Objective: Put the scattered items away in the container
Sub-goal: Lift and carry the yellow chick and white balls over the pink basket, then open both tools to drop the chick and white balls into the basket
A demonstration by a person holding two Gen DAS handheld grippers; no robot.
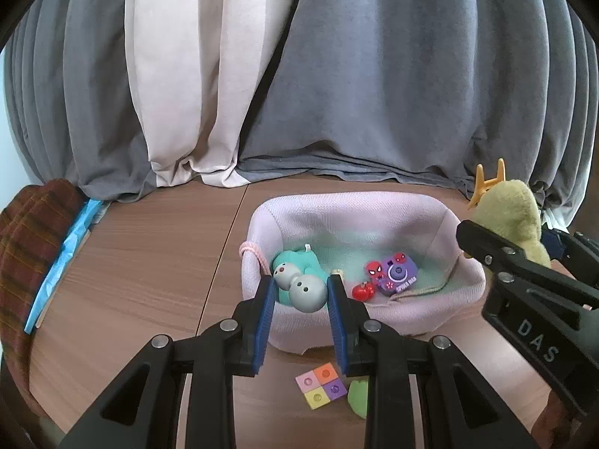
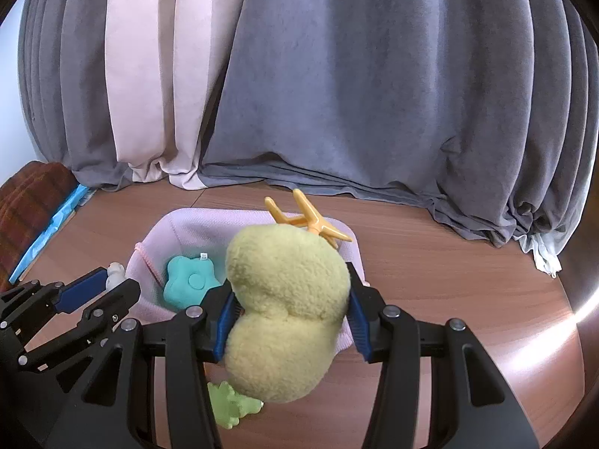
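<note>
Left wrist view: soft pink fabric basket (image 1: 430, 217) on the counter (image 1: 149, 262) holds several toys; left hand-held gripper (image 1: 299, 299) pinches a grey two-ball toy (image 1: 299, 288), right hand-held gripper (image 2: 288, 321) clamps a yellow plush duck (image 2: 284, 299) over it. Four-colour square tile (image 1: 321, 385) and green toy (image 2: 228, 408) remain outside.

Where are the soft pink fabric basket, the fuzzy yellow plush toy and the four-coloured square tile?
Pink fabric basket (image 1: 374, 213): left wrist view, far rim.
Yellow plush toy (image 2: 288, 299): right wrist view, body.
Four-coloured tile (image 1: 321, 385): left wrist view, centre.
</note>
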